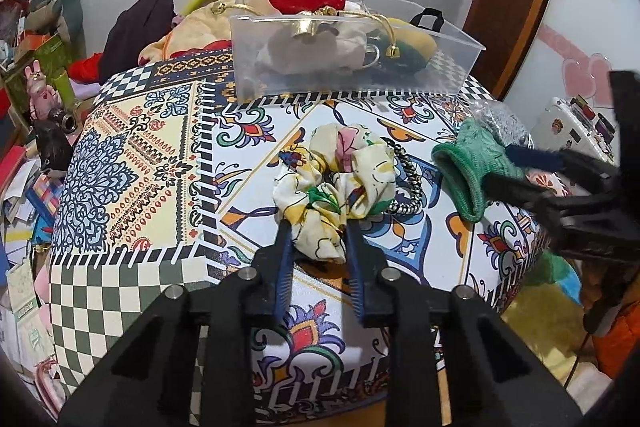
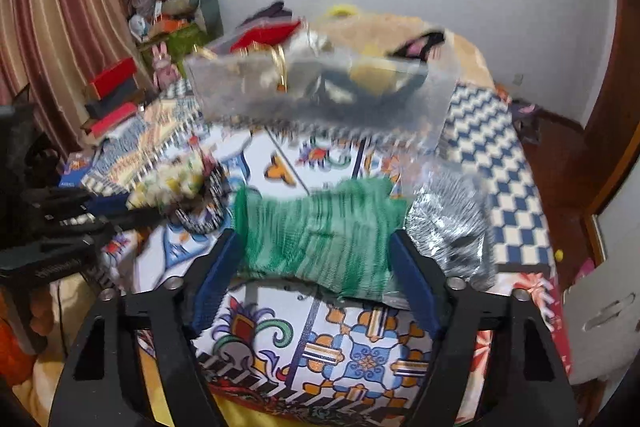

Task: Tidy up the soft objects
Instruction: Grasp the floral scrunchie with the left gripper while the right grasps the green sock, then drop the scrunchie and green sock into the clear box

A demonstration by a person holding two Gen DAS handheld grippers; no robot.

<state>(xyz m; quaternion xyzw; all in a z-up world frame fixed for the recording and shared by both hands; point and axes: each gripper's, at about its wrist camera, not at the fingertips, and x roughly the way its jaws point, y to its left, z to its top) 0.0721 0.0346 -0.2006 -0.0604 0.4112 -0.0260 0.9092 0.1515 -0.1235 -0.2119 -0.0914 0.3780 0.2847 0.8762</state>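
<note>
A cream floral scrunchie [image 1: 334, 187] lies on the patterned table, partly over a black-and-white beaded band [image 1: 412, 187]. My left gripper [image 1: 318, 227] is shut on the scrunchie's near edge. A green knit piece [image 1: 470, 167] lies at the right. My right gripper [image 2: 316, 239] has its fingers on both sides of the green knit piece [image 2: 316, 227] and grips it; it also shows in the left wrist view [image 1: 520, 167]. A clear plastic box [image 1: 352, 55] with several soft items stands at the back. The right wrist view is blurred.
A grey knit item [image 2: 452, 223] lies right of the green piece. Plush toys and dark clothes [image 1: 136, 27] are piled behind the table. Books and clutter [image 1: 28, 155] fill the left side. The table edge [image 1: 516, 267] drops off at the right.
</note>
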